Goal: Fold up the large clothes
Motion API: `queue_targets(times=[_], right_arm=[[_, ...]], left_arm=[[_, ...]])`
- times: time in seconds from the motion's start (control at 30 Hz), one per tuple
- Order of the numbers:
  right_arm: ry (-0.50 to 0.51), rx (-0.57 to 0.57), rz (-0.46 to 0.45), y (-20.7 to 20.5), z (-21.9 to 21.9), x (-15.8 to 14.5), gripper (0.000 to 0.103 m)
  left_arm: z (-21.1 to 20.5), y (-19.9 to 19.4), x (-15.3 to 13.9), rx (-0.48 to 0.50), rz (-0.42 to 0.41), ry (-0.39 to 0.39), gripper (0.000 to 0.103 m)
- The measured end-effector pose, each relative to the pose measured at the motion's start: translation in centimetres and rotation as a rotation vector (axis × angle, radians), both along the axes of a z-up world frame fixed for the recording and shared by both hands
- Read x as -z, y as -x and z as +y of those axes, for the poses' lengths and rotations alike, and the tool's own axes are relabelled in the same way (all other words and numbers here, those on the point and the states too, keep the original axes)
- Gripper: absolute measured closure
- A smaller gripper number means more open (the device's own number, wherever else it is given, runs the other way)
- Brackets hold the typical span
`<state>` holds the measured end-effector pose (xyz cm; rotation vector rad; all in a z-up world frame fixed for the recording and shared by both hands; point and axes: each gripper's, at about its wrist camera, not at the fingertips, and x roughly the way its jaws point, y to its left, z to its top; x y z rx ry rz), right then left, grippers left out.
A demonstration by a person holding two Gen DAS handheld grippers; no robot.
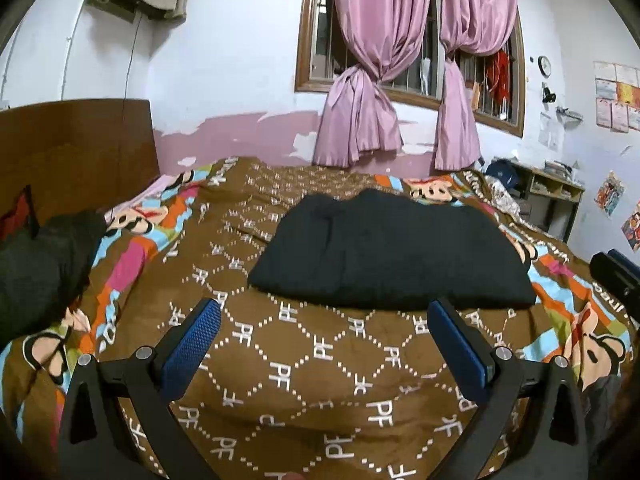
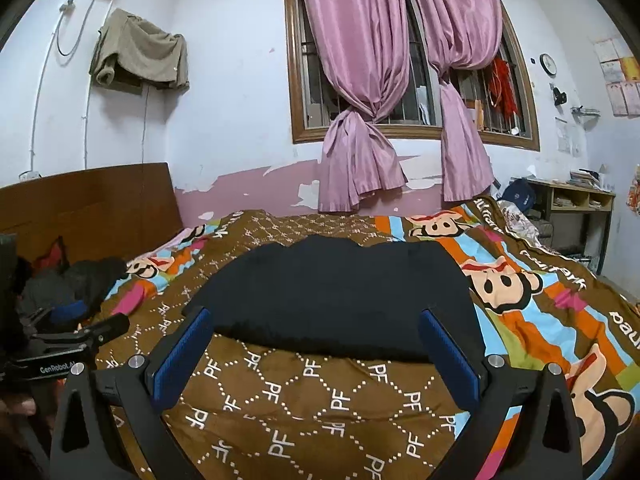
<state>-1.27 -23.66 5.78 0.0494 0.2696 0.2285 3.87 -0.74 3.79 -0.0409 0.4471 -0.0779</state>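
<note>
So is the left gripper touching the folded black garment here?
Apart. In the left wrist view, the left gripper is open, and brown blanket shows between its fingertips and the folded black garment.

One folded black garment is laid on one bed; two pink curtains and one wall clock are seen.

White walls with peeling pink paint below surround a barred, wood-framed window hung with knotted pink curtains. A wooden headboard stands left; a shelf unit and wall clock sit right.
</note>
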Motion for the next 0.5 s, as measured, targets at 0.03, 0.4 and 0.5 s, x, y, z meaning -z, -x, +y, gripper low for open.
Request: queue_targets(times=[0.03,0.4,0.5], right_arm=[[-0.001,0.001,0.006,-0.1,-0.1,0.3,0.0],[-0.007,0.014,0.039,-0.7,-0.8,3.2,0.0],[-0.007,0.016,0.043,-0.8,-0.8,3.3,0.0]], left_arm=[[-0.1,0.0,0.4,0.005,0.004,-0.001,0.002],[-0.9,-0.2,2.3,0.032,-0.026,-0.053,0.002],[-1.1,-0.3,2.7,0.034,-0.019,-0.072,0.002]])
